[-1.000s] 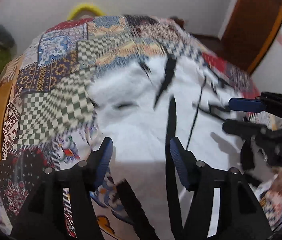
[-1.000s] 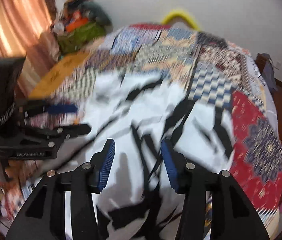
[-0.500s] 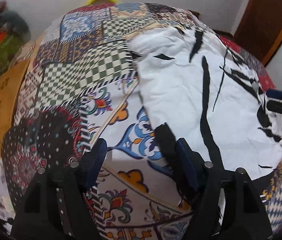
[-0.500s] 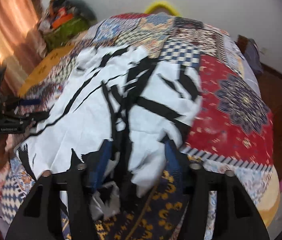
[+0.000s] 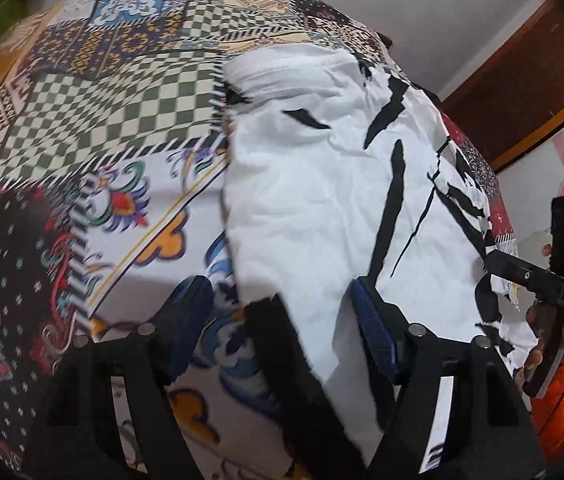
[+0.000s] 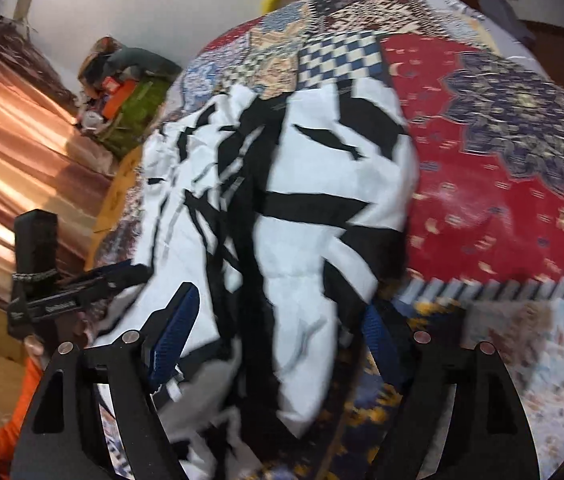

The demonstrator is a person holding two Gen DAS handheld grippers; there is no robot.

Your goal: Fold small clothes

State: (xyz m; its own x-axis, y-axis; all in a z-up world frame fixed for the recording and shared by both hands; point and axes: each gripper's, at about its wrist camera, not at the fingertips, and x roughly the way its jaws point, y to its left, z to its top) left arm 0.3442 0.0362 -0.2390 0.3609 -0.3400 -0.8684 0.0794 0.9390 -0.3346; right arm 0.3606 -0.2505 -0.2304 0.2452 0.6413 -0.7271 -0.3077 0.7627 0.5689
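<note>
left wrist view: garment spread, no fold made yet

left wrist view is showing me the garment lying spread on the bed, its near hem running in between the prongs of my left gripper. i am reading those prongs as standing apart, with cloth between them but not pinched. my right gripper is also gaping wide, the cloth's near edge bunching between its prongs; nothing is clamped there either, as far as i can judge through the blur.

i am judging the task as barely begun: the piece is lying open and roughly flat, with no clean fold line showing. the right side is looking heaped and doubled over itself, so smoothing, then the folds themselves, are all left.

the fabric is looking thin and soft, white with jagged black streaks, creasing finely and slumping at its edges. under it the bed cover is a busy patchwork print of checks, red medallions and floral panels, which is looking smooth and taut.
</note>
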